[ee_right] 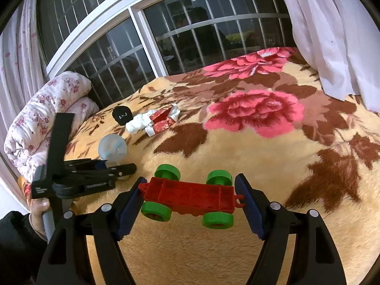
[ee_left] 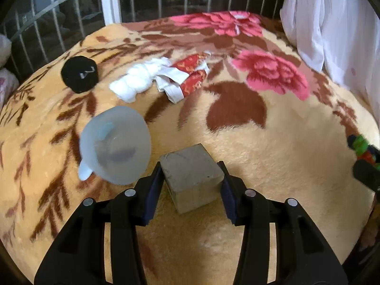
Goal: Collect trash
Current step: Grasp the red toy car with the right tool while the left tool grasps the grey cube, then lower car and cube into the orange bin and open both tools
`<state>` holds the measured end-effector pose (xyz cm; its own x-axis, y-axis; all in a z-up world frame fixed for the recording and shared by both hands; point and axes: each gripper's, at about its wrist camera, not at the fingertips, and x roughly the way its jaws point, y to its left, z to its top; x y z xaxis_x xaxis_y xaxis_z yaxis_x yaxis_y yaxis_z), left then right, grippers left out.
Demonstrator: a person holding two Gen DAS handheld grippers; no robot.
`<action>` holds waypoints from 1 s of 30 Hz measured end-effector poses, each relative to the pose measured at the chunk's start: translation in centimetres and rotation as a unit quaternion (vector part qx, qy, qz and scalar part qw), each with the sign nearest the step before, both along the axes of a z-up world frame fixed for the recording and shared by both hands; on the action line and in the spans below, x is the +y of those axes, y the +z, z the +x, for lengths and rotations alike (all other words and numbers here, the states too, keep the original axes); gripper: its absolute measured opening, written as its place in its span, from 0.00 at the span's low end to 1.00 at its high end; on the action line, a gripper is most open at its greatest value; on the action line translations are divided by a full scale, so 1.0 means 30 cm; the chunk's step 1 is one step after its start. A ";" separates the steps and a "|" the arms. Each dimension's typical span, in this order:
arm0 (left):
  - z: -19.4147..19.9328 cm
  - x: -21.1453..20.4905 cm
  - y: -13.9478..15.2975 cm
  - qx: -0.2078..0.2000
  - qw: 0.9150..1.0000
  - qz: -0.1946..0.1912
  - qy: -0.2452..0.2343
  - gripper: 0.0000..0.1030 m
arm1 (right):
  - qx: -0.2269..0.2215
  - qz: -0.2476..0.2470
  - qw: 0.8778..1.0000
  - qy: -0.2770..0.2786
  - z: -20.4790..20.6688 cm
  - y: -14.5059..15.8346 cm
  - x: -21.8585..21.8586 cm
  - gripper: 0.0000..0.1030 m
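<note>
My left gripper (ee_left: 192,173) is shut on a grey-brown block (ee_left: 192,178) just above the floral blanket (ee_left: 285,156). A frosted plastic cup (ee_left: 115,145) lies on its side just left of it. Beyond lie crumpled white tissue (ee_left: 135,80), a red and white wrapper (ee_left: 187,76) and a black round object (ee_left: 79,73). My right gripper (ee_right: 190,191) is shut on a red toy cart with green wheels (ee_right: 190,197). In the right wrist view the left gripper (ee_right: 95,173) shows at left, with the cup (ee_right: 112,147), tissue (ee_right: 137,121), wrapper (ee_right: 162,118) and black object (ee_right: 122,114) behind it.
A barred window (ee_right: 190,35) runs along the bed's far side. White curtains (ee_right: 332,35) hang at the right. A rolled floral quilt (ee_right: 47,114) lies at the bed's left end. The toy and right gripper show at the right edge of the left view (ee_left: 363,159).
</note>
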<state>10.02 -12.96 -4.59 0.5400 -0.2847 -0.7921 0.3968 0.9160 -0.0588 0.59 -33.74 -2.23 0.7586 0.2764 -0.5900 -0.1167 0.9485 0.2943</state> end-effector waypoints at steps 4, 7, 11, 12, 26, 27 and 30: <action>-0.057 0.015 0.027 -0.008 1.000 -0.004 0.017 0.43 | 0.001 -0.009 1.000 0.006 -0.003 -0.002 0.014 0.72; -0.127 0.008 0.042 -0.026 0.999 0.021 0.028 0.43 | 0.003 -0.014 1.000 0.010 -0.005 -0.008 0.029 0.72; -0.226 0.026 0.065 -0.044 0.998 0.021 0.047 0.43 | -0.003 -0.025 1.000 0.017 -0.023 -0.009 0.059 0.72; -0.253 0.034 0.069 -0.048 0.997 0.020 0.056 0.43 | -0.007 -0.029 0.999 0.019 -0.032 -0.007 0.067 0.72; -0.619 0.134 0.062 -0.082 0.994 -0.010 0.072 0.43 | -0.057 -0.042 0.996 0.055 -0.359 0.017 0.212 0.72; -0.642 0.144 0.060 -0.082 0.994 -0.013 0.071 0.43 | -0.058 -0.042 0.996 0.058 -0.382 0.017 0.220 0.72; -0.724 0.178 0.042 -0.079 0.995 -0.019 0.064 0.43 | -0.059 -0.047 0.995 0.071 -0.468 0.022 0.249 0.72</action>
